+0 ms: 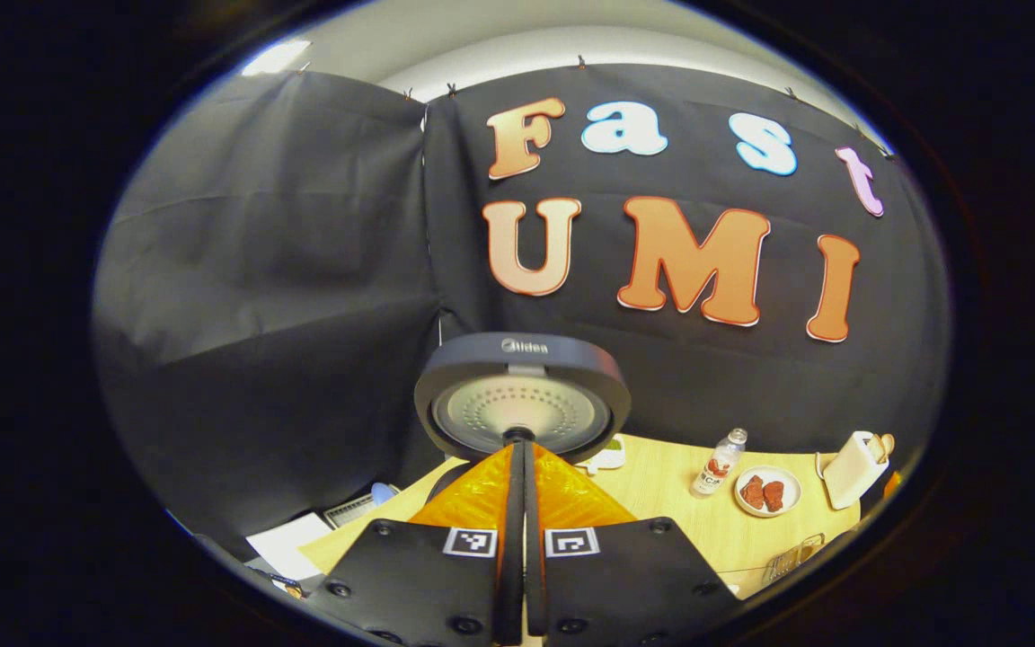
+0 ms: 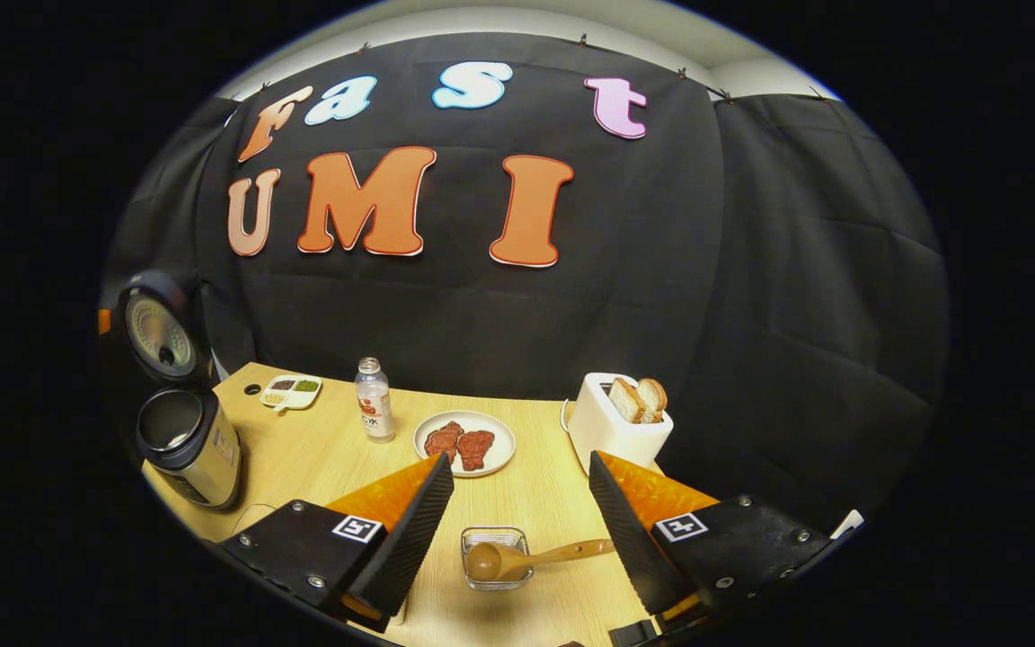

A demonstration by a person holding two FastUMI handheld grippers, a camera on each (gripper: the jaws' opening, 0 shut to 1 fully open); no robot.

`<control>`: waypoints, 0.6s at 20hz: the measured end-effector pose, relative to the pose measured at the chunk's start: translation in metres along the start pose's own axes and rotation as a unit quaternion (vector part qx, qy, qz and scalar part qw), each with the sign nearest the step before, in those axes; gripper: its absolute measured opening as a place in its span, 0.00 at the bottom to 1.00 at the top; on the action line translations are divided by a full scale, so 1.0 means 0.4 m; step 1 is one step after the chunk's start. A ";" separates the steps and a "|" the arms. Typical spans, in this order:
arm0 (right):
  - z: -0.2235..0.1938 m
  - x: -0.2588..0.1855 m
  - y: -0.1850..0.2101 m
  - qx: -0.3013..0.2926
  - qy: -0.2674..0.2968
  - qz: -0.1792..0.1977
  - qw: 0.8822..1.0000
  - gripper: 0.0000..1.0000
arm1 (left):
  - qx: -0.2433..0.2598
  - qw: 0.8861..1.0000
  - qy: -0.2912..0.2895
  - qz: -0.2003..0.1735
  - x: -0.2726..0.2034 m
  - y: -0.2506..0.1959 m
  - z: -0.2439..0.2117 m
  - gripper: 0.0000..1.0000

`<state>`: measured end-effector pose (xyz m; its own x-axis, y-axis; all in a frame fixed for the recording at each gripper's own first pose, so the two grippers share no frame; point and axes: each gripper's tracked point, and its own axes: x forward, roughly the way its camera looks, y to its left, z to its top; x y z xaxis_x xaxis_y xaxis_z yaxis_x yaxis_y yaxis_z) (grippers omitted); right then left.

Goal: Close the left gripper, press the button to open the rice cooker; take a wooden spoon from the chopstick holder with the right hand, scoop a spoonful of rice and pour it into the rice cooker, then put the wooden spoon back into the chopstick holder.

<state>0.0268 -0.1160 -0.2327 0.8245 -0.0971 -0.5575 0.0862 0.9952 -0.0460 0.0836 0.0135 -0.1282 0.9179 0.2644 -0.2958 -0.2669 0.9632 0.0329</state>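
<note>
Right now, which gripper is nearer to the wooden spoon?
Right. The right gripper is open just above the wooden spoon, which lies across the clear holder. The left gripper is shut at the open rice cooker.

L gripper (image 1: pixel 522 449) is seen w/ its 2 fingers pressed together, tips just below the raised lid (image 1: pixel 522 395) of the rice cooker. Farther R on the wooden table (image 1: pixel 661 490), a bottle (image 1: pixel 720 463), a plate (image 1: pixel 767 491) w/ 2 red pieces, and a toaster (image 1: pixel 852 467) are seen.
</note>
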 end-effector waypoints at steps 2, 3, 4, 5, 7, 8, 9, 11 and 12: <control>-0.017 0.013 -0.008 0.002 0.010 0.000 1.000 0.95 | 0.015 1.000 -0.027 -0.006 -0.024 -0.021 0.038 0.18; -0.026 0.021 -0.011 0.003 0.015 -0.001 1.000 0.95 | 0.025 0.999 -0.038 -0.009 -0.039 -0.034 0.048 0.28; -0.034 0.028 -0.015 0.004 0.019 -0.003 1.000 0.95 | 0.033 0.998 -0.049 -0.010 -0.051 -0.040 0.056 0.36; -0.043 0.033 -0.021 0.006 0.023 -0.004 1.000 0.95 | 0.039 0.998 -0.057 -0.011 -0.060 -0.047 0.066 0.44; -0.063 0.040 -0.038 0.009 0.032 -0.008 0.999 0.95 | 0.043 0.997 -0.069 -0.014 -0.080 -0.067 0.075 0.59; -0.073 0.044 -0.047 0.010 0.036 -0.011 0.999 0.95 | 0.044 0.996 -0.076 -0.014 -0.091 -0.073 0.078 0.67; -0.082 0.048 -0.055 0.013 0.040 -0.013 0.999 0.95 | 0.045 0.995 -0.084 -0.014 -0.099 -0.078 0.084 0.75; -0.095 0.052 -0.077 0.019 0.046 -0.016 0.999 0.95 | 0.044 0.994 -0.095 -0.014 -0.119 -0.090 0.088 0.91; -0.103 0.054 -0.085 0.022 0.048 -0.018 0.998 0.95 | 0.044 0.994 -0.100 -0.013 -0.127 -0.097 0.086 0.91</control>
<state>0.0186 -0.1516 -0.2772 0.7631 -0.1299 -0.6331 0.1414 0.9894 -0.0326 0.0573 -0.0358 -0.0818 0.9666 0.2347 -0.1033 -0.2228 0.9681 0.1145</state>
